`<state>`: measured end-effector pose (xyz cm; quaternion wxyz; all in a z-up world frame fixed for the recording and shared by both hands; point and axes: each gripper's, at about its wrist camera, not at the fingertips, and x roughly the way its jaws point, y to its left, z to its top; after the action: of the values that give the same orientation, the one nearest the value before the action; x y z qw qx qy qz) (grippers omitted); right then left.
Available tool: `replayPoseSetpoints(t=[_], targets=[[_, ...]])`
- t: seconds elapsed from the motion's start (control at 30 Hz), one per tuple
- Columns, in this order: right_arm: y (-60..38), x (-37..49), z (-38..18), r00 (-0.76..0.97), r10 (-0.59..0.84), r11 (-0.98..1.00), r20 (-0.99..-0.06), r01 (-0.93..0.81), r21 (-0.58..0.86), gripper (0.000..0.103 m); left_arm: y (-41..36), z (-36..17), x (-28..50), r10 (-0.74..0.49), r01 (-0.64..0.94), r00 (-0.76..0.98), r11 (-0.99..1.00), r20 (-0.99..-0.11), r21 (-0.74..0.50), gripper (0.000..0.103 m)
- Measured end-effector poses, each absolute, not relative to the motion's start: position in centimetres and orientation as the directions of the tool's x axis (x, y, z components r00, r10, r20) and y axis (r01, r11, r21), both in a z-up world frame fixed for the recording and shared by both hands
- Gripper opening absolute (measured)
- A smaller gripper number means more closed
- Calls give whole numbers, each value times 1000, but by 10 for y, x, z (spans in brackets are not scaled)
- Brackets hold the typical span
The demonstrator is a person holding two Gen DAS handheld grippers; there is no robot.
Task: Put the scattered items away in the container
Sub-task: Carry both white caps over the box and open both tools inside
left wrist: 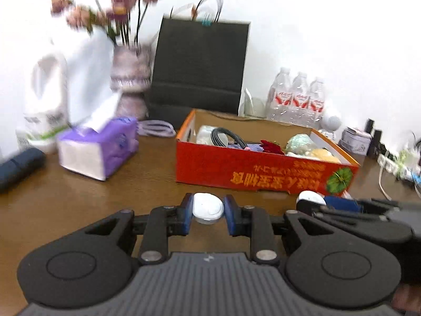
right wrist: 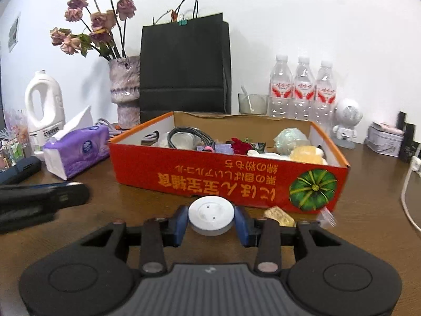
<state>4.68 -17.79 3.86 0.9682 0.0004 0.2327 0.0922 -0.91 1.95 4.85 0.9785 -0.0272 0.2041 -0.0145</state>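
Two grippers each clamp a white round item, left gripper (left wrist: 208,214) on a small puck (left wrist: 208,206), right gripper (right wrist: 211,221) on a larger disc (right wrist: 211,214), both just short of the red box (right wrist: 226,181) mid-desk, straight ahead.

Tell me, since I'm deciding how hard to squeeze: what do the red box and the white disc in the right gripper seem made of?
Red box: likely printed cardboard; brown raw board shows inside, and the rim edges look slightly worn. White disc, clamped in the right gripper: probably hard plastic; a smooth matte top with two tiny holes and a greyer base.
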Motion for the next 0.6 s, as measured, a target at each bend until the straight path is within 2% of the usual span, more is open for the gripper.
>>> replayPoseSetpoints(t=[0.1, 0.23, 0.47, 0.6], targets=[[-169, 0, 44, 886, 208, 978, -414, -195, 75, 38, 15, 53, -54, -30, 17, 933, 999, -358, -42, 26], [-168, -68, 57, 922, 199, 979, -333, -200, 32, 38, 5, 54, -104, -47, 33, 958, 998, -282, -56, 26], [-175, -137, 63, 938, 182, 983, -295, -184, 19, 38, -11, 56, -159, -90, 82, 976, 996, -197, -46, 26], [-177, -160, 56, 932, 178, 983, -314, -186, 6, 38, -8, 57, -175, -94, 87, 982, 995, -161, -54, 26]])
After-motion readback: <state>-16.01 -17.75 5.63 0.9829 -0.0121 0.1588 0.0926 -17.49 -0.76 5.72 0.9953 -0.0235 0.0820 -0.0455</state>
